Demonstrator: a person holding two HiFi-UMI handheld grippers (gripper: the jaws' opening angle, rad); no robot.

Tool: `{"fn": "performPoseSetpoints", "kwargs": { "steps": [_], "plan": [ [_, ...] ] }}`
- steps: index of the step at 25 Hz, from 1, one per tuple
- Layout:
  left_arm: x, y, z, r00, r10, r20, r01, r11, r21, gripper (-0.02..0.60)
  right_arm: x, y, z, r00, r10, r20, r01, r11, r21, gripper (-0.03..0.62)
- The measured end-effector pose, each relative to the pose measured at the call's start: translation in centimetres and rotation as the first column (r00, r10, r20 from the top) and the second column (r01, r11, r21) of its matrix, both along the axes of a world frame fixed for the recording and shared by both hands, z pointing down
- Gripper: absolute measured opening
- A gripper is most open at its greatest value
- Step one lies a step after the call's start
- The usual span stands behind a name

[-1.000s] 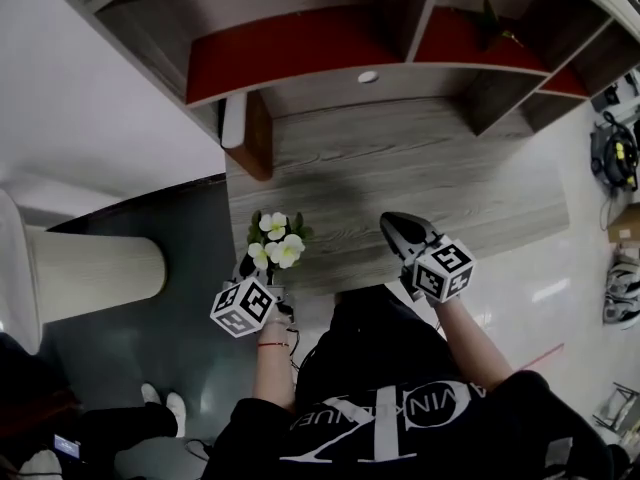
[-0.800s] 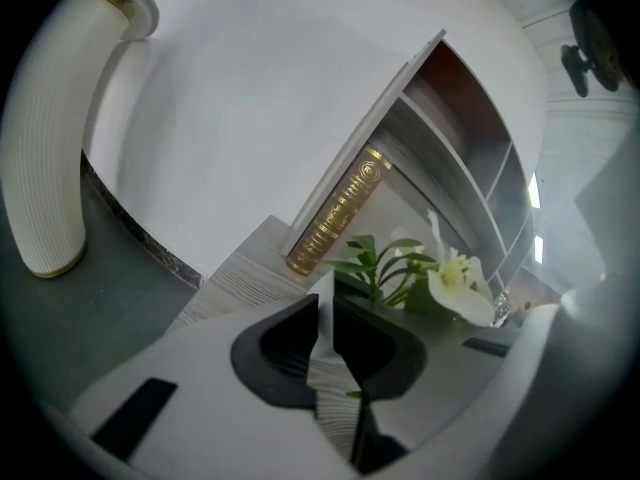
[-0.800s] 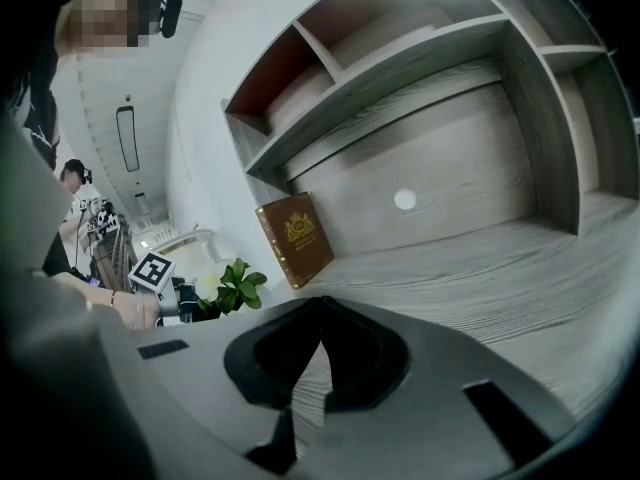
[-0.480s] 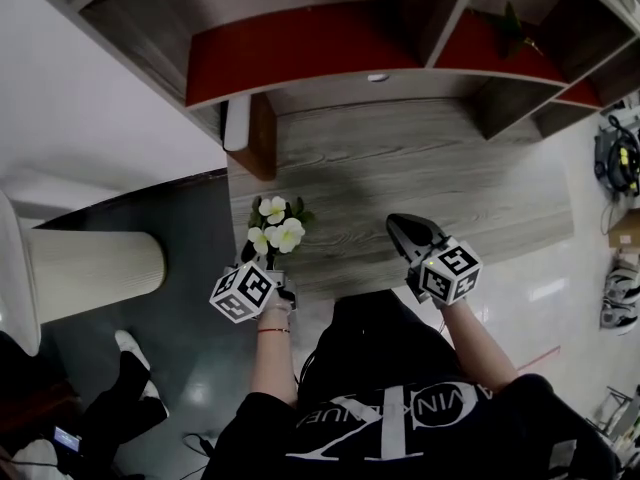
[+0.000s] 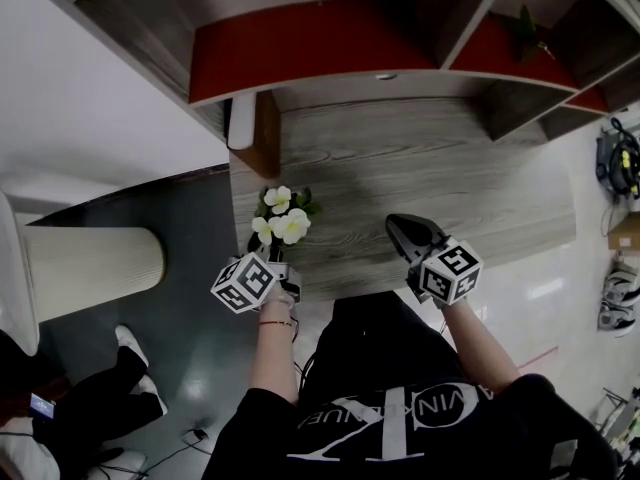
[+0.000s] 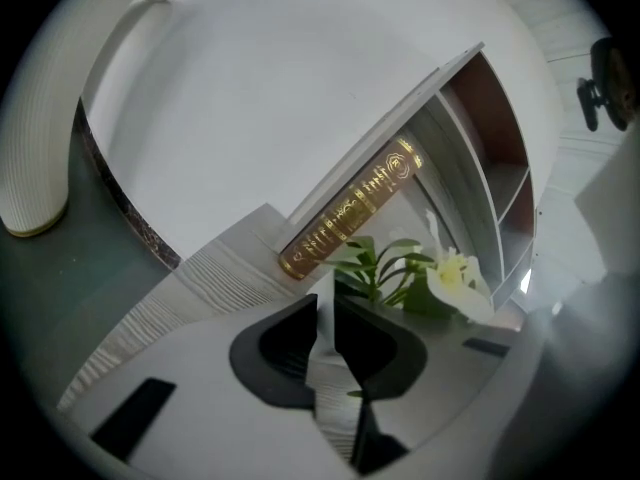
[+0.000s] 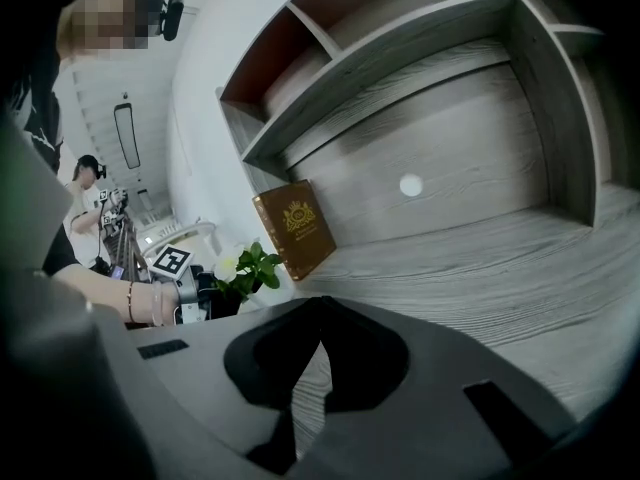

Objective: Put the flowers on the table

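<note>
**Flowers held in left jaws at front-left corner of surface**

Left gripper: jaws drawn in to a narrow gap and closed on the base of the flowers; the left gripper view shows green leaves and a white bloom rising just past the jaw tips, on the right side; the head view shows several white blooms above the leaves.

Position of flowers: over the front-left corner of the grey wood-grain surface, close to its left edge; whether the base touches the surface cannot be told; the right gripper view shows a dark mass under the leaves, and it cannot be told whether this is a pot or the jaws.

Right gripper: jaws closed tip to tip with nothing between them; it is held over the front edge of the surface, well apart from the flowers and to their right.

Other items: a brown book with gilt print stands upright at the rear left of the surface, behind the flowers and apart from them; a shelf unit with red back panels rises along the rear of the surface, directly above the book; a white ribbed column stands on the dark floor to the left of the surface; the legs of a second person show at the lower left of the head view.
</note>
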State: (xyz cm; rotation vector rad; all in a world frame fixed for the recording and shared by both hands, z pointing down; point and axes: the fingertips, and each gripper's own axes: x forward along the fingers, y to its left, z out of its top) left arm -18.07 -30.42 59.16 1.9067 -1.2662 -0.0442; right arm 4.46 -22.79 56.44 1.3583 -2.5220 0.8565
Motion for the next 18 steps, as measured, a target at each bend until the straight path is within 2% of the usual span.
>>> {"fn": "performPoseSetpoints", "kwargs": {
  "steps": [5,14,18],
  "plan": [
    [0.21,-0.28,0.18,0.998,-0.007,-0.063,0.007,1.000,-0.010,0.054,-0.49,-0.18,0.15,1.000,-0.011,0.003,0.011,1.000,-0.002,0.011],
    [-0.43,-0.23,0.56,0.994,-0.046,-0.097,0.044,0.999,-0.017,0.060,-0.62,0.09,0.42,0.999,-0.027,-0.023,0.027,1.000,-0.002,0.011],
    [-0.19,-0.06,0.34,0.987,-0.055,-0.149,0.052,0.998,-0.025,0.064,-0.55,0.21,0.45,0.999,-0.024,-0.030,0.024,1.000,-0.001,0.011]
  ]
}}
